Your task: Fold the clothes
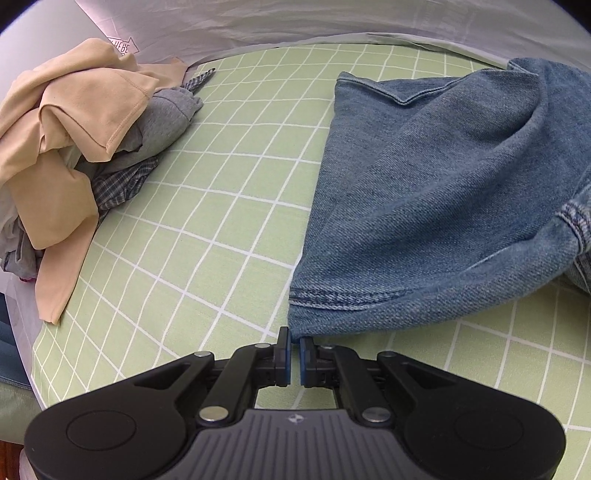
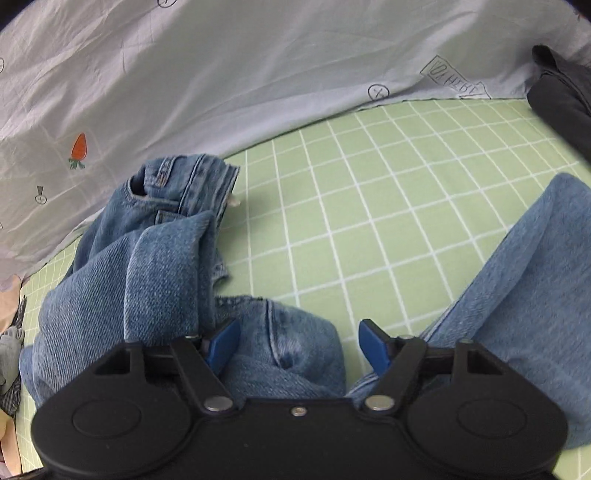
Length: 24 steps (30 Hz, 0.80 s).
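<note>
- Left wrist view shows my left gripper (image 1: 294, 338) with its two fingers nearly together, pinching the corner of the hem of the jeans (image 1: 424, 206); only a thin slit stays between the blue pads.
- From this pinched corner the denim leg spreads away to the right and far side, lying on the green checked sheet (image 1: 221, 229).
- On the left of the same view I see a pile of clothes (image 1: 74, 129): a beige garment on top, grey and checked fabric under it, well apart from the jeans.
- Behind everything lies a pale grey cover (image 1: 295, 22) with small printed drawings.
- Right wrist view shows my right gripper (image 2: 299, 341) with the fingers wide apart; it holds nothing.
- Between and under its blue pads there is a crumpled part of the jeans, and I cannot tell if the pads touch the cloth.
- To the left the waistband part of the jeans is bunched up near the grey cover, and one leg runs along the right side of the frame.
- At the far right corner lies a dark garment (image 2: 561, 99) at the sheet's edge.
</note>
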Each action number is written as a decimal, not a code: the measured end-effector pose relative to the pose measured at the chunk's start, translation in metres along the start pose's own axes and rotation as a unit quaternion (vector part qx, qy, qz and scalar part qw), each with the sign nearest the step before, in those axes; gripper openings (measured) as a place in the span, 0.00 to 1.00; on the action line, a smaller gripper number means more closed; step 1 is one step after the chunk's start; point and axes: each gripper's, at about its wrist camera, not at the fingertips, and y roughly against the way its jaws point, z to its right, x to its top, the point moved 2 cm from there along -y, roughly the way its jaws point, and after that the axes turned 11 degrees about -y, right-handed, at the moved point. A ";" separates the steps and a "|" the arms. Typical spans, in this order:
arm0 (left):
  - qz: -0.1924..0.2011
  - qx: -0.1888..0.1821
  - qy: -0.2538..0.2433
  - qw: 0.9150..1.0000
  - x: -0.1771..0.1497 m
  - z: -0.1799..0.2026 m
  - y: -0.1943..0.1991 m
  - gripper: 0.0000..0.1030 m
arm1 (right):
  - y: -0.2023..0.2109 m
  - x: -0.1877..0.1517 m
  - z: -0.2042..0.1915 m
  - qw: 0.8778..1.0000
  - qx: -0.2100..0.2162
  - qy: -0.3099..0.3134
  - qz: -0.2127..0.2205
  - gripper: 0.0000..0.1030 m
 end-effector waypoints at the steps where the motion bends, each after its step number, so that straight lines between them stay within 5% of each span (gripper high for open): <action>1: 0.000 0.002 -0.003 1.000 0.000 0.001 0.000 0.05 | 0.001 -0.008 0.001 1.000 0.001 -0.003 -0.006 0.71; 8: 0.001 0.009 -0.016 1.000 0.001 0.005 0.000 0.03 | -0.002 -0.024 0.010 0.999 0.022 -0.026 -0.029 0.71; 10: 0.002 0.004 -0.011 1.000 0.002 0.003 0.000 0.03 | 0.000 -0.021 0.008 0.998 0.051 -0.020 -0.029 0.33; 11: 0.002 0.002 -0.009 1.000 0.002 0.003 0.000 0.03 | 0.001 -0.018 0.006 0.998 0.054 -0.015 -0.023 0.28; 13: 0.003 -0.003 -0.005 1.000 0.002 0.001 0.000 0.03 | 0.009 -0.011 0.002 0.999 0.052 0.006 0.006 0.11; 17: 0.005 -0.016 0.005 1.000 0.003 -0.002 0.001 0.10 | 0.041 0.013 0.002 0.993 0.052 0.045 0.094 0.09; 24: 0.078 -0.165 -0.011 0.983 0.020 0.028 0.033 0.40 | 0.103 0.067 0.031 0.958 -0.044 0.104 0.262 0.08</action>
